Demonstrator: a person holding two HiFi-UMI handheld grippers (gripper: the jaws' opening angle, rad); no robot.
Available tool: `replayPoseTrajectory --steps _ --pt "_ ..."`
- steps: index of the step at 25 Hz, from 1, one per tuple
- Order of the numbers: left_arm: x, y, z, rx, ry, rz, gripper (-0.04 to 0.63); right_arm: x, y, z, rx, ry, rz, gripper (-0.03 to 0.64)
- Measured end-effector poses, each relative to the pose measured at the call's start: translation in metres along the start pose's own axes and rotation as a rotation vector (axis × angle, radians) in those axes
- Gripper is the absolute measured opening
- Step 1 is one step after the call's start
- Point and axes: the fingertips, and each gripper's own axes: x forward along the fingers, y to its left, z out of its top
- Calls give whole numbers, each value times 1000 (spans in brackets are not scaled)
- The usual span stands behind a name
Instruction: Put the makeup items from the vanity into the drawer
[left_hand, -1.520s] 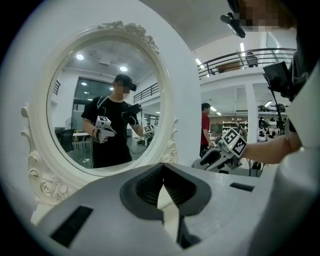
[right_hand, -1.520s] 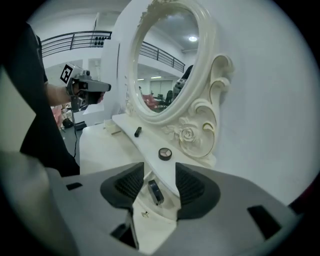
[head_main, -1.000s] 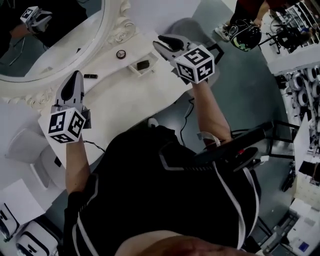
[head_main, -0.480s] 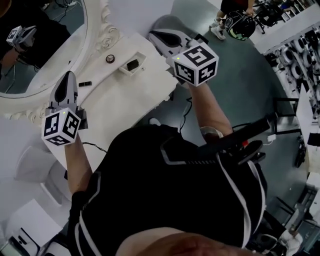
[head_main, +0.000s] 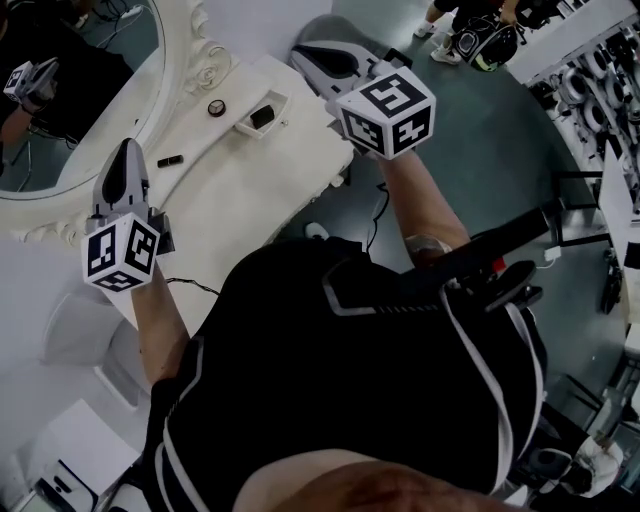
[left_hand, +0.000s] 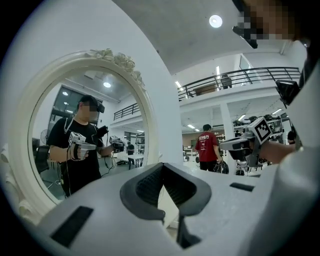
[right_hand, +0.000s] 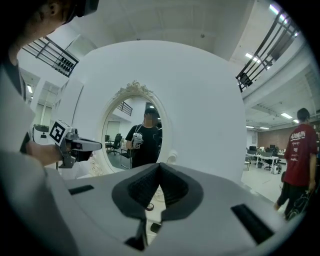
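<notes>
A white vanity top (head_main: 250, 190) carries a black tube (head_main: 170, 160), a round compact (head_main: 216, 107) and a small open white drawer (head_main: 281, 100) with a black item (head_main: 262, 116) in it. My left gripper (head_main: 125, 152) hovers over the vanity's left part, just beside the black tube, jaws shut and empty (left_hand: 161, 166). Off the vanity's right end my right gripper (head_main: 306, 56) is held up, also shut with nothing in it (right_hand: 160, 167). Below its jaws in the right gripper view I glimpse the compact (right_hand: 150, 206) and the black item (right_hand: 155, 227).
An oval mirror with an ornate white frame (head_main: 185, 70) stands at the back of the vanity and reflects the person. A white seat (head_main: 75, 325) is at the lower left. A cable (head_main: 375, 215) lies on the grey floor. A person in a red shirt (left_hand: 206, 147) stands far off.
The head view has swung, so the vanity sits higher and further left. Both grippers keep about the same places over it. The right gripper's jaws have come together.
</notes>
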Motion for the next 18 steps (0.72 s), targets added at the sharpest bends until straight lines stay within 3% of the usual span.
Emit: replayPoseTrajectory --steps 8,18 --pt "-8 -1 1 7 -5 22 5 -3 5 2 7 -16 4 5" --pt "-10 0 -17 -41 2 29 5 4 1 1 -5 -23 -5 5"
